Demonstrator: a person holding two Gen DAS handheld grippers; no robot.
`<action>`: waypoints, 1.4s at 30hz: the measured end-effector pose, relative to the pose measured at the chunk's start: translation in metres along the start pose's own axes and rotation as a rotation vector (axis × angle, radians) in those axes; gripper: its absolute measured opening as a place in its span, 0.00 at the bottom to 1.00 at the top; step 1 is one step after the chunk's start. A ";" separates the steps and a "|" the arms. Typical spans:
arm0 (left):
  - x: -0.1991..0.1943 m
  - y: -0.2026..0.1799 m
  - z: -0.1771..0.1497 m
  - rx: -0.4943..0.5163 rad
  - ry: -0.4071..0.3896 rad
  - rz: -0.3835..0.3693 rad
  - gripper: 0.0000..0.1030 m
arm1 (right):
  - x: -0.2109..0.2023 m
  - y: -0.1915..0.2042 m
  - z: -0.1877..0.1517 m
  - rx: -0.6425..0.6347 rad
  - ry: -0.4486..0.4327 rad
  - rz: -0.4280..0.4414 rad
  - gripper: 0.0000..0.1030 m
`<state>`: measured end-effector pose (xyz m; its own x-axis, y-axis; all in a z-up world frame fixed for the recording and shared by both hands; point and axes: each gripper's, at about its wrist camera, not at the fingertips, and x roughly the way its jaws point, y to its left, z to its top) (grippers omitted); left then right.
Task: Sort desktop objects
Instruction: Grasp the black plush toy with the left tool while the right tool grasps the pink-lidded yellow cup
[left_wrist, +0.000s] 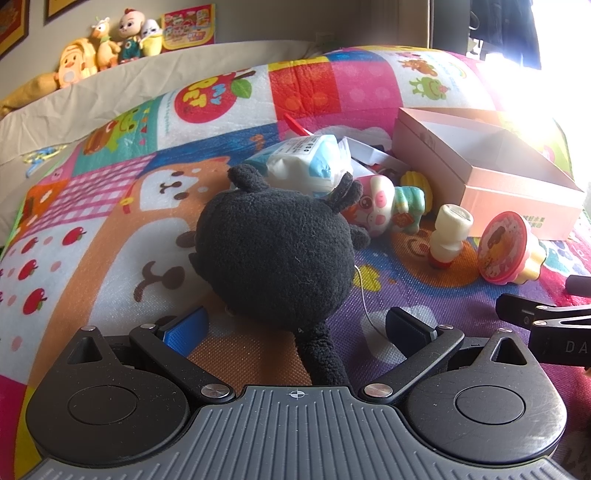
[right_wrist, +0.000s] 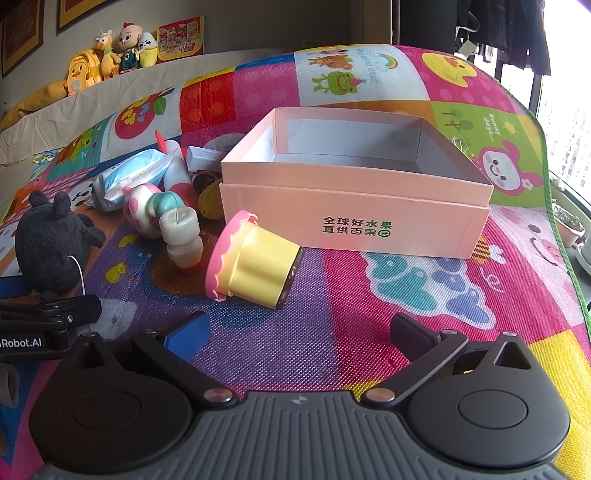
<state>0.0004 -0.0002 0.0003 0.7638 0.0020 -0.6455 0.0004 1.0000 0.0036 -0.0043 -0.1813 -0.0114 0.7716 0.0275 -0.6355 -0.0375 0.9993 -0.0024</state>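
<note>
A black plush toy (left_wrist: 273, 251) lies on the colourful play mat, its tail reaching back between my left gripper's fingers. My left gripper (left_wrist: 295, 326) is open, its fingertips just behind the plush body. The plush also shows at the left of the right wrist view (right_wrist: 51, 240). My right gripper (right_wrist: 297, 332) is open and empty, just in front of a yellow cup toy with a pink frilled lid (right_wrist: 251, 264) lying on its side. An open pink cardboard box (right_wrist: 354, 195) stands behind it, empty inside.
A white bottle toy (right_wrist: 183, 236), a pink-and-white piggy figure (right_wrist: 147, 210), a tissue pack (right_wrist: 125, 177) and small items cluster left of the box. Plush toys (right_wrist: 110, 55) line the back ledge. The mat's green edge (right_wrist: 561, 229) runs along the right.
</note>
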 end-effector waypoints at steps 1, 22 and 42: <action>0.000 0.000 0.000 0.000 0.000 0.000 1.00 | 0.000 0.000 0.000 0.001 0.000 0.001 1.00; 0.001 0.001 0.000 0.002 0.003 0.001 1.00 | -0.002 -0.001 0.000 -0.007 0.020 0.000 1.00; -0.002 0.001 0.004 0.014 0.029 -0.031 1.00 | -0.018 -0.007 -0.011 -0.041 0.061 0.062 1.00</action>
<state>0.0019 0.0003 0.0049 0.7440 -0.0290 -0.6675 0.0331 0.9994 -0.0065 -0.0252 -0.1892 -0.0082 0.7269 0.0862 -0.6813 -0.1108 0.9938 0.0075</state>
